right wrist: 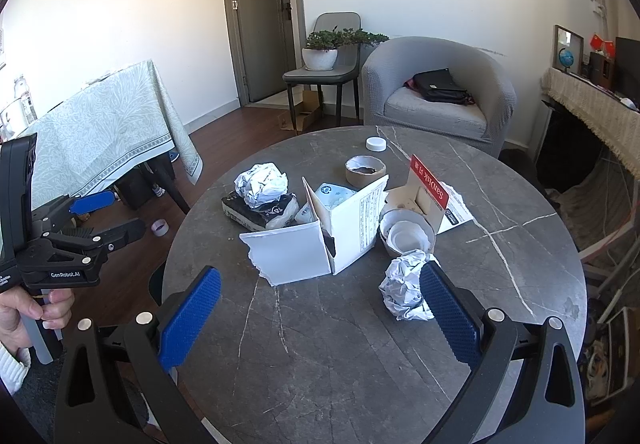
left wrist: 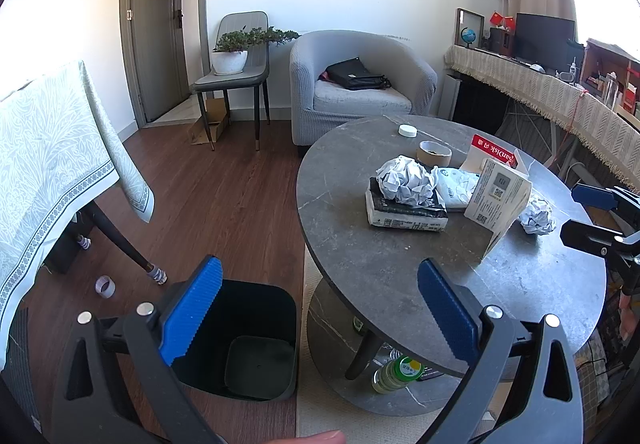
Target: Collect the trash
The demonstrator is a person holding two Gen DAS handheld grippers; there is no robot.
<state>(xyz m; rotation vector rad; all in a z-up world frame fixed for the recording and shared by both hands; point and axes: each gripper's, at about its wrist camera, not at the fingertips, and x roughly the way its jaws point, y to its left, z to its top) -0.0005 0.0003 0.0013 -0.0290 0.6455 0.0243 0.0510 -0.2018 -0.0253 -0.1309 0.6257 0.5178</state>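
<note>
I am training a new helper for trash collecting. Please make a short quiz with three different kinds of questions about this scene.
1. True or false: the black bin stands on the round table.
2. Multiple choice: the crumpled paper ball nearest the right tongs is A) held, B) lying on the table, C) in the bin.
3. Fill in: the other paper ball rests on a dark ____.

Key: 1 false, it stands on the floor beside the table. 2 B. 3 packet. Both the right and left tongs are open.
</note>
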